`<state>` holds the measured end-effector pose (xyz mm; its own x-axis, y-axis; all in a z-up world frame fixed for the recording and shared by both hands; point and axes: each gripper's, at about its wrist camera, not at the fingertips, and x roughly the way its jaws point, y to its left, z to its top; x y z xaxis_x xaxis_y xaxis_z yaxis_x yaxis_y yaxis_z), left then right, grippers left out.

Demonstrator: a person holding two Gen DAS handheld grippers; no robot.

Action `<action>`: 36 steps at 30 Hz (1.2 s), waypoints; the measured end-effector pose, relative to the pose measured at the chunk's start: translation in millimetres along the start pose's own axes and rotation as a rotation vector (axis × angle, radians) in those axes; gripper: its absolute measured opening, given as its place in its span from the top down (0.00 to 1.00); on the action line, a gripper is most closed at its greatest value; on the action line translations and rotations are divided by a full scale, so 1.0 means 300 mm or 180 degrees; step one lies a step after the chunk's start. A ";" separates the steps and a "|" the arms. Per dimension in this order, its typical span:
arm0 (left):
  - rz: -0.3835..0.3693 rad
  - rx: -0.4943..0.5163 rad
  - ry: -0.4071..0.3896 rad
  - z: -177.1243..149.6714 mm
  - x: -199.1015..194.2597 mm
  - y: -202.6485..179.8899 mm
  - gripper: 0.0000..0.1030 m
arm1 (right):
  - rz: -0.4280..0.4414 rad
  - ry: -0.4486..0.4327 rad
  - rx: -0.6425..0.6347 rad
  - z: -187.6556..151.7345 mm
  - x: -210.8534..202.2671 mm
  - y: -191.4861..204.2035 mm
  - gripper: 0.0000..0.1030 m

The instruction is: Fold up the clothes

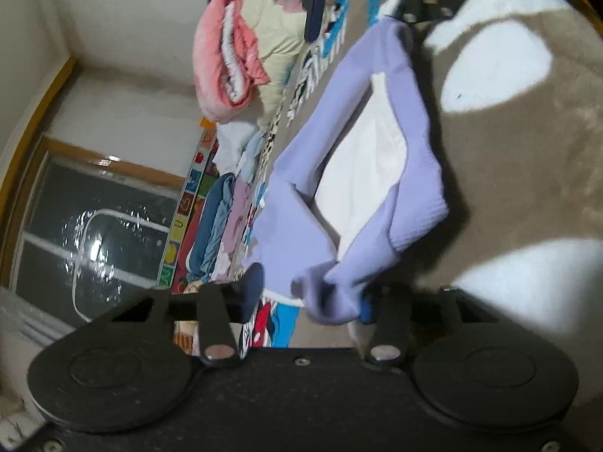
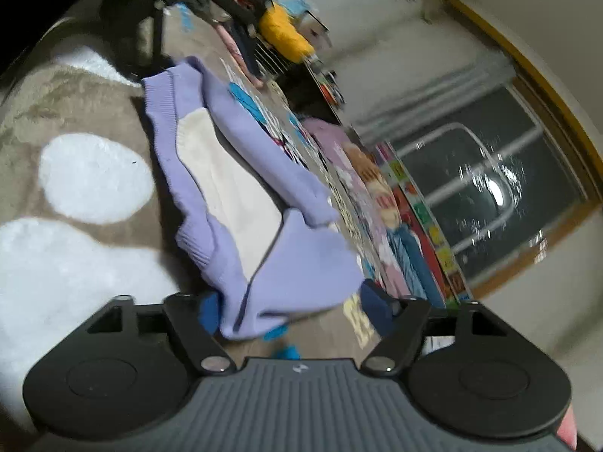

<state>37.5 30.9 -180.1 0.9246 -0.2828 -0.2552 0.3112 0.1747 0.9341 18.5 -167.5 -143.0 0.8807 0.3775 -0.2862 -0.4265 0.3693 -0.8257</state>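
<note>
A lilac garment with a white panel [image 1: 377, 158] lies stretched out on a beige rug with white patches [image 1: 527, 173]. Its near end is bunched between the fingers of my left gripper [image 1: 309, 297]. The dark pad [image 1: 252, 286] stands a little apart from the bunch, so the jaws are open around the cloth. In the right wrist view the same lilac garment [image 2: 226, 173] runs away from me. My right gripper [image 2: 294, 310] is open, with the garment's near corner lying between its blue pads [image 2: 209, 312].
Pink and cream bedding [image 1: 233, 49] is piled by the wall. Folded clothes [image 1: 215, 226] lie along a colourful play mat [image 1: 188, 203]. A black stand [image 2: 150, 7] rises beyond the garment's far end, with a yellow item [image 2: 286, 34] behind it. A dark window [image 2: 490, 173] fills the wall.
</note>
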 end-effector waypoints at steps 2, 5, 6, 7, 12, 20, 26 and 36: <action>-0.0034 0.0010 0.0029 0.006 0.003 -0.008 0.76 | 0.0165 0.0024 0.0006 0.010 0.009 0.002 0.71; -0.0087 -0.0007 0.0120 0.022 -0.003 -0.032 0.89 | 0.0434 0.0140 0.0148 0.017 0.020 -0.002 0.87; -0.0086 -0.0026 0.0148 0.030 -0.007 -0.034 0.90 | 0.0494 0.0184 0.0224 0.021 0.022 -0.004 0.89; -0.0081 -0.0048 0.0165 0.035 -0.017 -0.035 0.91 | 0.0529 0.0221 0.0307 0.026 0.024 -0.008 0.90; -0.0070 -0.0137 0.0214 0.060 -0.090 -0.029 0.94 | 0.0545 0.0281 0.0609 0.065 -0.020 -0.038 0.94; -0.0118 -0.0190 0.0152 0.076 -0.220 -0.027 0.97 | 0.0640 0.0222 0.0722 0.086 -0.193 -0.073 0.95; -0.0107 0.0137 0.0116 0.046 -0.196 -0.072 0.45 | 0.0591 0.0355 0.0374 0.040 -0.158 -0.038 0.67; 0.0019 0.0100 0.0062 0.009 -0.077 -0.043 0.55 | 0.0327 0.0187 -0.0021 0.003 -0.093 0.012 0.43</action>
<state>11.6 32.6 -185.6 0.9306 -0.2633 -0.2542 0.2990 0.1465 0.9430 -7.7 -175.9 -137.7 0.8431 0.3625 -0.3972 -0.5139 0.3256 -0.7937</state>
